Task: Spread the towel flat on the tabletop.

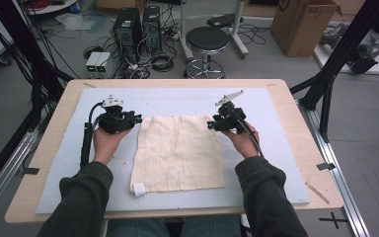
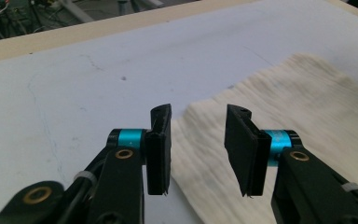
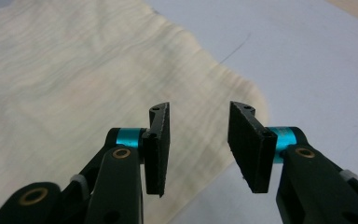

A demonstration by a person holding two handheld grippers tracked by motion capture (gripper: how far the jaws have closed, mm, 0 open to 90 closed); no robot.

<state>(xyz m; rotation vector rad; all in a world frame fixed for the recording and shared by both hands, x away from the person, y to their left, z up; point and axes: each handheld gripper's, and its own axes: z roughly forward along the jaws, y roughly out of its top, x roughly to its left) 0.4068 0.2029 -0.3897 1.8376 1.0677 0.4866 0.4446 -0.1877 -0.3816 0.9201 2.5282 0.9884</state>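
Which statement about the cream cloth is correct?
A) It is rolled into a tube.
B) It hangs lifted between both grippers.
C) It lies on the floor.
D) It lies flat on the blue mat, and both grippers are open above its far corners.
D: the cream cloth lies spread on the blue mat, while the left gripper and the right gripper show open jaws with nothing pinched between them.

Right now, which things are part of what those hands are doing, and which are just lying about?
Part of the job: cream cloth, left gripper, right gripper, both open above its far corners.

Lying about: stool, cardboard box, two computer towers.
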